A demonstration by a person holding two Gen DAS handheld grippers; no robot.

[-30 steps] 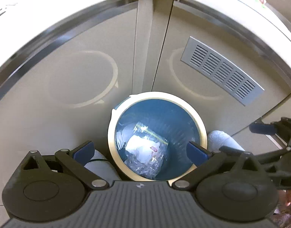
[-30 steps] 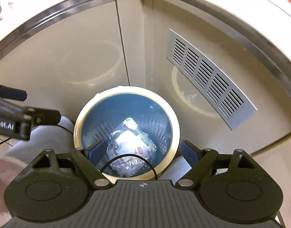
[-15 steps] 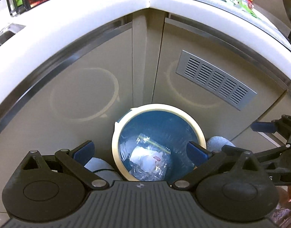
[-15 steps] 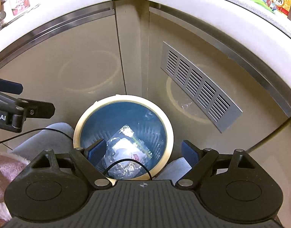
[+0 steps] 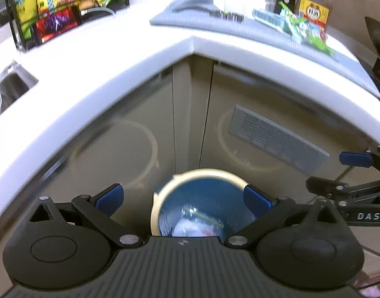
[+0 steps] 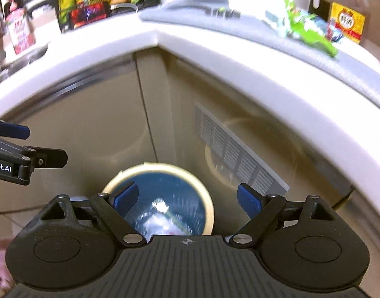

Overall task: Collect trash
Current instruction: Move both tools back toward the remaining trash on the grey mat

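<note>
Lifting both wide-open, empty grippers, left gripper [image 5: 182,197] and right gripper [image 6: 187,200], slowly away from the blue trash bin [image 5: 165,191] toward the green wrappers [image 6: 311,33] on the far counter [image 6: 214,49].

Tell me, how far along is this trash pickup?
Done: a clear plastic bag already lies inside the blue bin. In hand: nothing; the left gripper and the right gripper are both open and empty. Left: green wrappers lie on the grey mat on the counter, probably next.
</note>
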